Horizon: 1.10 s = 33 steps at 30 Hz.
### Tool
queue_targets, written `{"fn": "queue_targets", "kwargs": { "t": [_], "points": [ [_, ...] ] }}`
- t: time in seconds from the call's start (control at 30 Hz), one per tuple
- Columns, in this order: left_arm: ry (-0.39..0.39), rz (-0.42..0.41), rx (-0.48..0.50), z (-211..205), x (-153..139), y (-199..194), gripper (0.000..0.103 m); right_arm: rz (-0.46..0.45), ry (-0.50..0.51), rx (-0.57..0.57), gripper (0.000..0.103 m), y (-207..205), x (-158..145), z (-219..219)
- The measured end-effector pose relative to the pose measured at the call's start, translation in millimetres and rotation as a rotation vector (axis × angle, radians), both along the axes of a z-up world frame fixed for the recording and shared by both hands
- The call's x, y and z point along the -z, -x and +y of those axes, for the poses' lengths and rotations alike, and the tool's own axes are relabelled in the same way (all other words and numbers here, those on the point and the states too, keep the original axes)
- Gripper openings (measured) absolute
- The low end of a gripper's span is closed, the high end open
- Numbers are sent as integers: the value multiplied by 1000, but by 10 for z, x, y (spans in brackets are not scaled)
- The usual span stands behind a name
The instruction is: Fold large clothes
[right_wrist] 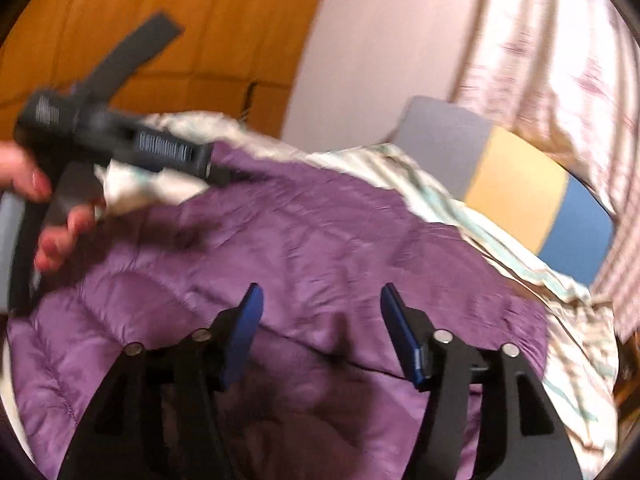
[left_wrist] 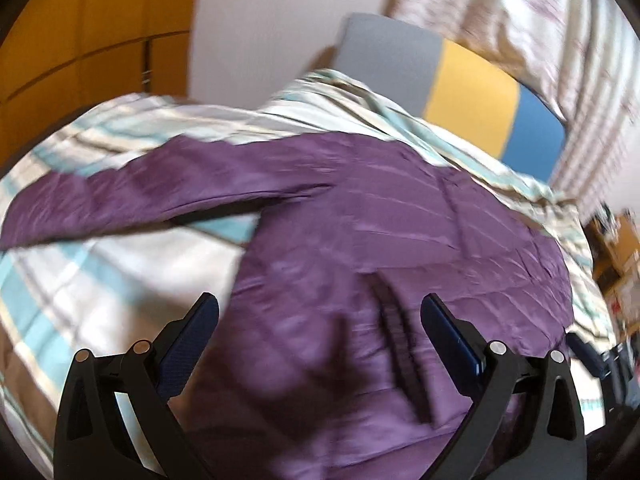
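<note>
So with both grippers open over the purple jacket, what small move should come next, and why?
Probably the left gripper should go to the sleeve and close on it. The purple jacket lies flat on the striped bedding with that sleeve stretched sideways, unfolded, and both it and the right gripper hold nothing.

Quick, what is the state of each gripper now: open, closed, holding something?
Left gripper: jaws open, holding nothing, above the purple jacket.
Right gripper: jaws open, holding nothing, also above the jacket.

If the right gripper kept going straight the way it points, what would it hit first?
Probably the purple jacket lying on the striped bedding; the right gripper, fingers apart and empty, points down onto it. Depth is unclear.
</note>
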<state>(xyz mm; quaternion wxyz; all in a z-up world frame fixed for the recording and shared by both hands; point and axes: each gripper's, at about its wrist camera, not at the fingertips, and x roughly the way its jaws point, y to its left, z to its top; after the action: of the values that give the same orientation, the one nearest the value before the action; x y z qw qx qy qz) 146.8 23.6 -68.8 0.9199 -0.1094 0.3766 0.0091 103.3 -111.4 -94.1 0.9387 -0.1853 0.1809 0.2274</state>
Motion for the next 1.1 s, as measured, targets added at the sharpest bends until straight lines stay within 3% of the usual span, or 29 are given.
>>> {"fn": "queue_targets", "kwargs": {
  "t": [0.17, 0.2, 0.23, 0.33, 0.47, 0.67, 0.87, 0.93, 1.1],
  "points": [
    [-178, 84, 120, -500, 245, -369, 100, 97, -191, 213, 57, -165, -157, -538],
    [-217, 106, 128, -555, 354, -445, 100, 140, -229, 285, 51, -254, -155, -683],
    [-216, 115, 129, -546, 428, -474, 100, 190, -265, 355, 43, -365, -136, -824],
    [-144, 118, 119, -435, 529, -491, 100, 291, -363, 500, 39, -613, -74, -1211],
    [-125, 108, 115, -404, 575, -467, 100, 308, -467, 639, 37, -962, -55, -1612],
    [-111, 116, 120, -389, 609, -473, 100, 231, -385, 682, 36, -1580, -67, -1712],
    [-137, 117, 118, -431, 648, -481, 100, 372, -385, 815, 35, -2030, 413, -2122],
    [-134, 116, 119, -429, 655, -487, 100, 413, -425, 822, 35, -2078, 551, -2218],
    [-141, 114, 118, -433, 666, -495, 100, 404, -382, 837, 35, -2128, 587, -2225]
  ]
}}
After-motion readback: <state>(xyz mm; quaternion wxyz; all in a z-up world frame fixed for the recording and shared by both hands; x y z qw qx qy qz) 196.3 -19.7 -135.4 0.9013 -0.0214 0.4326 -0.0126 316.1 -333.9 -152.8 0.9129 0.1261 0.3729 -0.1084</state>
